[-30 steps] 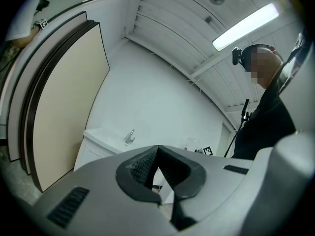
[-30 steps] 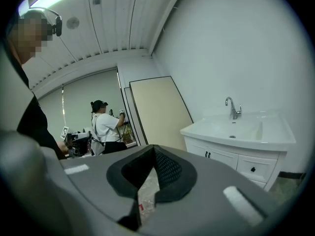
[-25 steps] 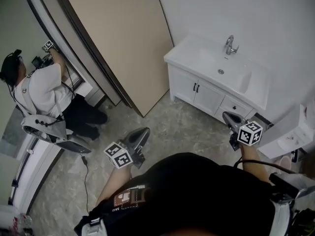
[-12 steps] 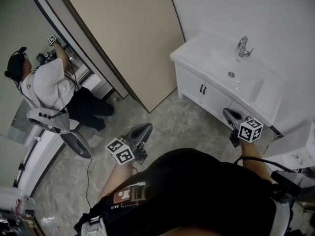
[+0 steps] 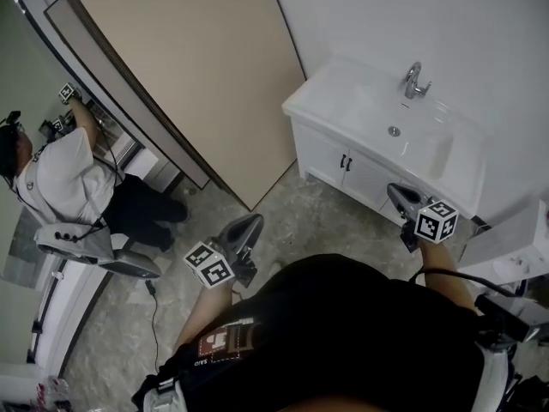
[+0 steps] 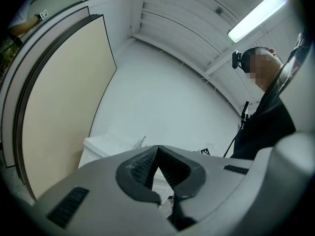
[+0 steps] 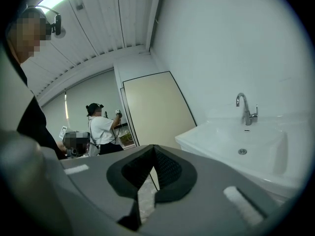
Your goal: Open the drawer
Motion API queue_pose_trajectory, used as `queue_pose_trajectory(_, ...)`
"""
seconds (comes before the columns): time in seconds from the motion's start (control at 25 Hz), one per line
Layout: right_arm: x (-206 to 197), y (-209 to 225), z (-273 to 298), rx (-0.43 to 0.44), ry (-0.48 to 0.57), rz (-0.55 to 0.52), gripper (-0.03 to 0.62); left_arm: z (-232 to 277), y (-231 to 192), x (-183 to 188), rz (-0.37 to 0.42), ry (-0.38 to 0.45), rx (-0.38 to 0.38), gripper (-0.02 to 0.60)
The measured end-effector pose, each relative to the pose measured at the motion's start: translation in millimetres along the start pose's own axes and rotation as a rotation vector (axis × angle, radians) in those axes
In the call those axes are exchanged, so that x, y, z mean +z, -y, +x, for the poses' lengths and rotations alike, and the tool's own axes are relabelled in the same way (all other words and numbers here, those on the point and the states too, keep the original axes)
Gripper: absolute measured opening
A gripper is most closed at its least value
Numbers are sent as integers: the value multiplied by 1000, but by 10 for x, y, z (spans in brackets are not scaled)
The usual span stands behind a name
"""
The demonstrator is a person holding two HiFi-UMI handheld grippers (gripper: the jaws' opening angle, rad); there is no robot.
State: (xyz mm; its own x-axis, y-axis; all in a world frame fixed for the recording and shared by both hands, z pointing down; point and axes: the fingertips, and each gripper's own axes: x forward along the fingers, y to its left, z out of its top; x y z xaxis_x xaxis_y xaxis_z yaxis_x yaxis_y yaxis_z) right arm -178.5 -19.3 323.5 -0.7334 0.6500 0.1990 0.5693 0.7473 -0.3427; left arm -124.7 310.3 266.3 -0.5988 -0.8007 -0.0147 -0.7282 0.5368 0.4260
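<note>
Over the last second both claws travelled level toward the vanity. The drawer front and its knob, which had shown just right of the doors, came to lie behind the right claw in the head view. The other person at the left slid toward that picture's edge.

The right claw was clenched on nothing, its pads meeting at the tips in its own view. The left claw was likewise clenched and empty, hanging over bare floor.

The drawer sat in the vanity front, under the basin and below the tap. It lay straight ahead of the right claw's tips and near them. I could not tell whether they touched, since the claw covered that spot. From the left claw it lay well apart, off to that claw's right.

The drawer's long axis ran along the vanity front, crosswise to the right claw's pointing line. So the pull would likely go back along that claw's own line, toward the person. By my reading the right claw was the one to use. It would first need to release its jaws to take the knob.
</note>
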Motion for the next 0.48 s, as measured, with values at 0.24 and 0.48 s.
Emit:
queue_pose_trajectory(0.24,299,-17,372,-145,65,8,-3,202,-702,500,22,-29,-140,-3)
queue_pose_trajectory(0.48,470,-325,1166,-180,86,10,-3,87,-1534,990,31,-46,-204,-4)
